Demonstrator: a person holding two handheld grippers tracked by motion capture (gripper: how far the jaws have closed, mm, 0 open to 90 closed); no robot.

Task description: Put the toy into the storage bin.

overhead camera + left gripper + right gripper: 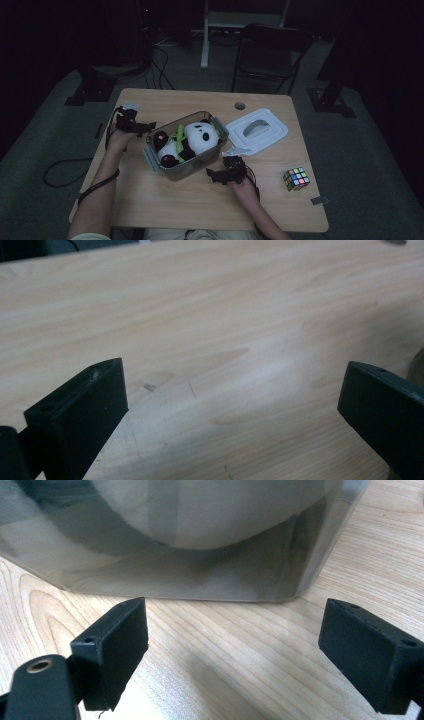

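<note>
Clear container (186, 150) sits mid-table (165, 200), panda plush (192, 141) inside. Left gripper (145, 127) just off the container's left end, jaws spread wide over bare wood. Right gripper (216, 175) at the container's near side, jaws apart, nothing between them. White lid (257, 130) lies toward the far right corner; puzzle cube (296, 178) by the right edge. No readable writing.

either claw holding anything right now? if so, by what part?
Nothing is held. The left claw is open over bare wooden table; the right claw is open just short of the clear plastic container with the panda plush.
</note>
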